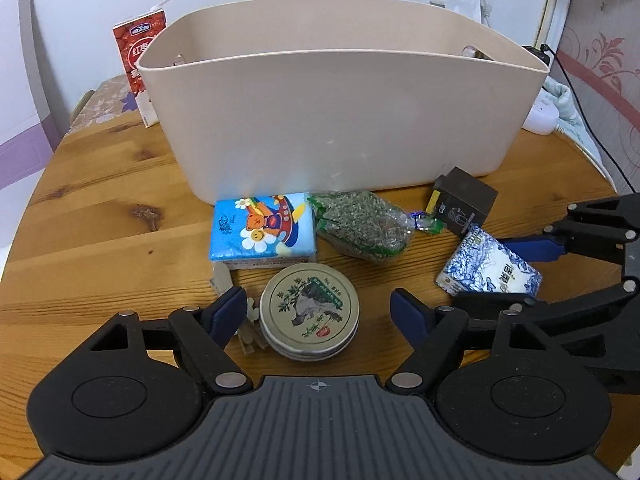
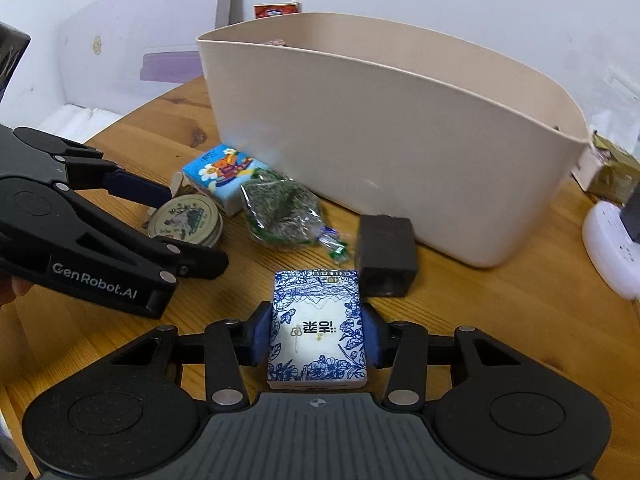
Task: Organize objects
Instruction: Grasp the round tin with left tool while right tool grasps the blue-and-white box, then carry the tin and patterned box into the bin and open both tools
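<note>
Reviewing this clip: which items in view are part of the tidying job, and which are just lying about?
Job items:
- beige bin
- blue-and-white tissue pack, gripped by the right tongs
- round tin, between the open left tongs
- cartoon tissue pack
- bag of green herbs
- dark box

Probably just lying about:
- red carton
- white power strip

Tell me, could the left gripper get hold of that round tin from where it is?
Probably yes: the left gripper is open with the round tin lying between its fingers, nothing covering it.
</note>
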